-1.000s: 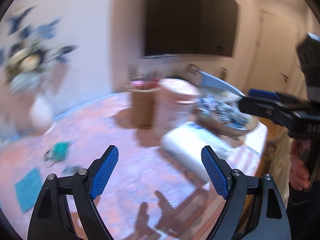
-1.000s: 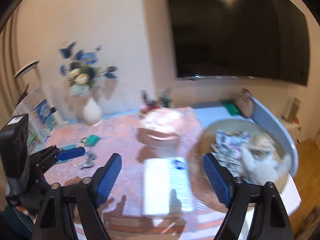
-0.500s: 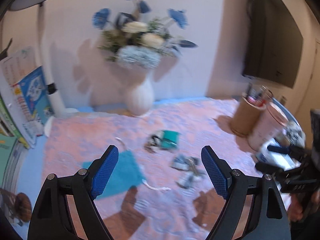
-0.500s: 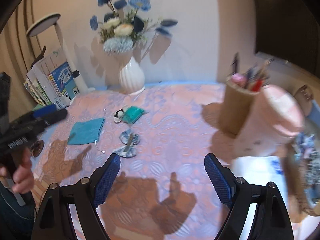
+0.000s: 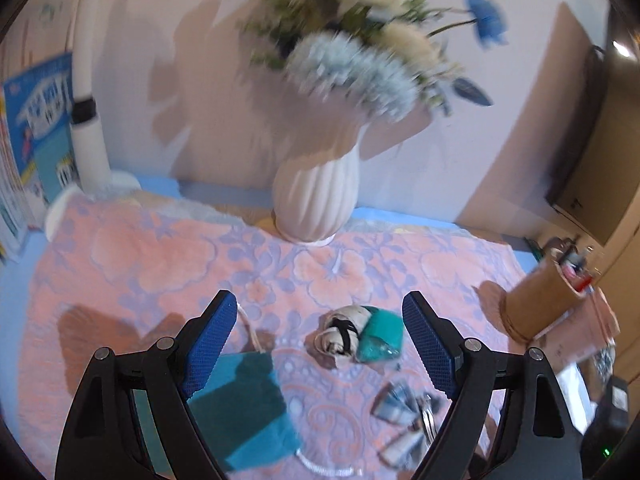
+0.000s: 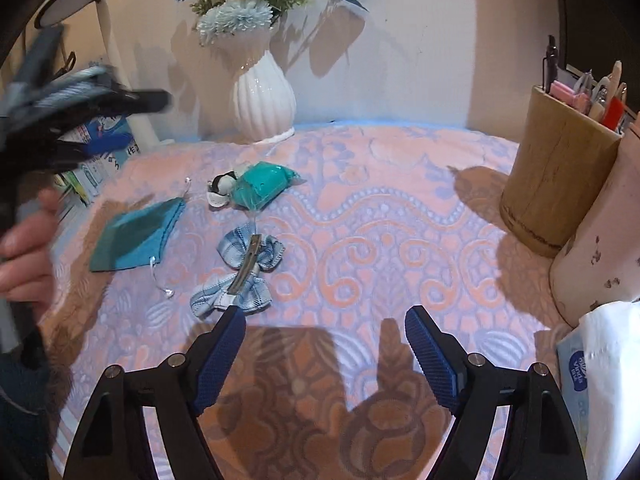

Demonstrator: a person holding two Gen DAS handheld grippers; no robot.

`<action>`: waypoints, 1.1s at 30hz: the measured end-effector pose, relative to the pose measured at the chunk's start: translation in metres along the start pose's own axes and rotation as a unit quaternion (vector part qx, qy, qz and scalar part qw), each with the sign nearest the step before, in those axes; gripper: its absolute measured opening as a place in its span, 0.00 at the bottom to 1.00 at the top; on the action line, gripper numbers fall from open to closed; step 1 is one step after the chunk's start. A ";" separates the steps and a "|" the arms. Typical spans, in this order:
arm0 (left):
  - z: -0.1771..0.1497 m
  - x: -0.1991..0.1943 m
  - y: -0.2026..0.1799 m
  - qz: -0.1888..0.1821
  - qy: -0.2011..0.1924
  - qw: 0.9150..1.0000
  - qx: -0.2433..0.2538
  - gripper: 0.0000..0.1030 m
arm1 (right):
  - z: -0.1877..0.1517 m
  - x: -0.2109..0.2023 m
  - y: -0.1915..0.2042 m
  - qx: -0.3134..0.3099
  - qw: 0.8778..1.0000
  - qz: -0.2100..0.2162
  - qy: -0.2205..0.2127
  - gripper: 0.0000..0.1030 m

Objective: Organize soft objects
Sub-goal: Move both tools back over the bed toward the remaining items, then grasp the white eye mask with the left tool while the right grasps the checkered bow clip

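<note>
On the pink patterned cloth (image 6: pixel 400 240) lie a flat teal drawstring pouch (image 5: pixel 240 408) (image 6: pixel 136 236), a teal wrapped packet (image 5: pixel 378 336) (image 6: pixel 260 184) touching a rolled white-and-black piece (image 5: pixel 340 334) (image 6: pixel 220 190), and a blue plaid bow clip (image 5: pixel 404 412) (image 6: pixel 240 276). My left gripper (image 5: pixel 320 308) hangs open above the pouch and packet, holding nothing; it shows blurred at the left of the right wrist view (image 6: pixel 132 120), gripped by a hand (image 6: pixel 24 248). My right gripper (image 6: pixel 326 320) hovers just right of the bow, its jaws closing slightly with nothing between them.
A white ribbed vase of flowers (image 5: pixel 316 196) (image 6: pixel 262 100) stands at the back by the wall. A wooden pen holder (image 6: pixel 556 176), a pink container (image 6: pixel 600 232) and a tissue pack (image 6: pixel 600 380) crowd the right. Books (image 5: pixel 36 128) and a white lamp stem (image 5: pixel 86 100) stand at the left.
Both grippers swung from the table's right side, with its basket and tissue pack, to the left and came lower. The small fabric items now lie close under them.
</note>
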State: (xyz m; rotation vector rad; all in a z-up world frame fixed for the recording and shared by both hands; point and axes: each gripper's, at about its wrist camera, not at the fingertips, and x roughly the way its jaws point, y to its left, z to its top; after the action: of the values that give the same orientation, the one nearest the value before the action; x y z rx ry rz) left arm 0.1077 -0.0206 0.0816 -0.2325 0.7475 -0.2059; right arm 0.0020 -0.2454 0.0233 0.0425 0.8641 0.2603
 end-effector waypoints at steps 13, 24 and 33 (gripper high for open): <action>-0.020 0.035 0.019 -0.020 0.022 0.999 -0.017 0.79 | 0.022 0.012 0.007 0.031 0.994 0.077 0.073 0.82; -0.025 0.045 -0.010 0.026 0.025 0.998 0.061 0.67 | 0.027 0.045 0.052 -0.018 0.998 0.018 0.049 0.79; -0.030 0.055 -0.014 0.001 0.056 0.995 0.077 0.48 | 0.031 0.057 0.050 -0.021 0.998 -0.010 0.051 0.70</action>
State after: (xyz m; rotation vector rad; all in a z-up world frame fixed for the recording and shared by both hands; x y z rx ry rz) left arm 0.1250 -0.0523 0.0285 -0.0743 0.8396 -0.2747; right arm 0.0503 -0.1811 0.0086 -0.0176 0.9590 0.2637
